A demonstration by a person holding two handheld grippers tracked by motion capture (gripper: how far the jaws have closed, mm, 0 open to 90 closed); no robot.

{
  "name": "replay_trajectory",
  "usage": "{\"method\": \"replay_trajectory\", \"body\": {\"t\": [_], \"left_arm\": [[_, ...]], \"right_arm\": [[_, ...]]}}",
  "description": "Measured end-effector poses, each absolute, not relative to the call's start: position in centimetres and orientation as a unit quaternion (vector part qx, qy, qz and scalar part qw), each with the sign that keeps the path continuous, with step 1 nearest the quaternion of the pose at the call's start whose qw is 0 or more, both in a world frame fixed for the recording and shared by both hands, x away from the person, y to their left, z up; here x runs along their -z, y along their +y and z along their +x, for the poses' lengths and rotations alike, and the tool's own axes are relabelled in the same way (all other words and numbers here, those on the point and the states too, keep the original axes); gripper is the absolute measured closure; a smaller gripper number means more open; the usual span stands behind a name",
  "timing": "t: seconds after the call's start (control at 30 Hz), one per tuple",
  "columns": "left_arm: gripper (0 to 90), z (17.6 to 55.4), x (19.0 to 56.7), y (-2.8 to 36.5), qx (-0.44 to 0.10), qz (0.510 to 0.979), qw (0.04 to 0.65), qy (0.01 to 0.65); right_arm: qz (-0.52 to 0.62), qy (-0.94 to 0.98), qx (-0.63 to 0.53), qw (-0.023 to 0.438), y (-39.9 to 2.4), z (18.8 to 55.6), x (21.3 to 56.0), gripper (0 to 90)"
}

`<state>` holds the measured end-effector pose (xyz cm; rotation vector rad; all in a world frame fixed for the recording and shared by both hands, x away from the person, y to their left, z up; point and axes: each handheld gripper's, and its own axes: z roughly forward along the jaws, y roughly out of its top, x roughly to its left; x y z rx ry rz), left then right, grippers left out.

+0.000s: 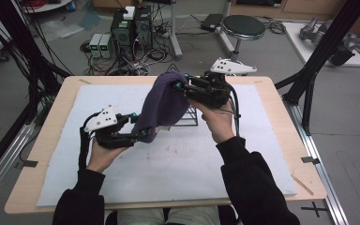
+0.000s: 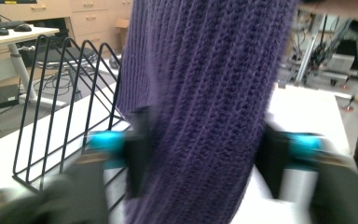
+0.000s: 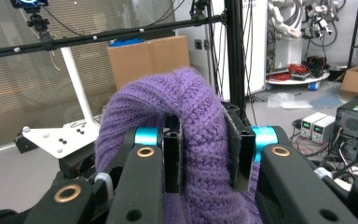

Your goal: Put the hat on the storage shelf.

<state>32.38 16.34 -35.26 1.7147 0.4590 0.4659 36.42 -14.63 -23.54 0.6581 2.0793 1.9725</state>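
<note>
Black sleeves [image 1: 258, 187]; each black claw [image 3: 205, 158] has teal joints, brass-ringed screws, a white plate.

Table [image 1: 44, 140]: light wooden top with rounded corners, standing on a grey floor.
Mat [image 1: 178, 164]: a white felt-like sheet covering most of the table, leaving bare wood along its edges; faint marks near its middle.
Wire rack [image 1: 191, 117]: black, of triangular loops, standing upright on the mat, toward the mat's far side.

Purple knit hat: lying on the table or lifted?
Lifted. The purple knit hat hangs between the left claw and right claw, above the wire rack.
</note>
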Motion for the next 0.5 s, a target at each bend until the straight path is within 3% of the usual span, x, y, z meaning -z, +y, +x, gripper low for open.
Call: {"method": "replay_trajectory", "body": {"t": [0.03, 0.13, 0.5], "left_arm": [[78.2, 32.5, 35.1, 16.4, -0.202, 0.739, 0.612, 0.199], [81.9, 33.2, 34.6, 17.0, -0.196, 0.724, 0.626, 0.214], [83.0, 35.3, 31.9, 16.1, -0.182, 0.7, 0.654, 0.221]], "right_arm": [[0.223, 0.707, -0.662, 0.106, -14.9, 36.4, 23.5, 72.6], [0.229, 0.714, -0.651, 0.118, -16.2, 36.3, 23.1, 72.6], [0.24, 0.717, -0.637, 0.151, -20.2, 36.1, 21.0, 72.5]]}}
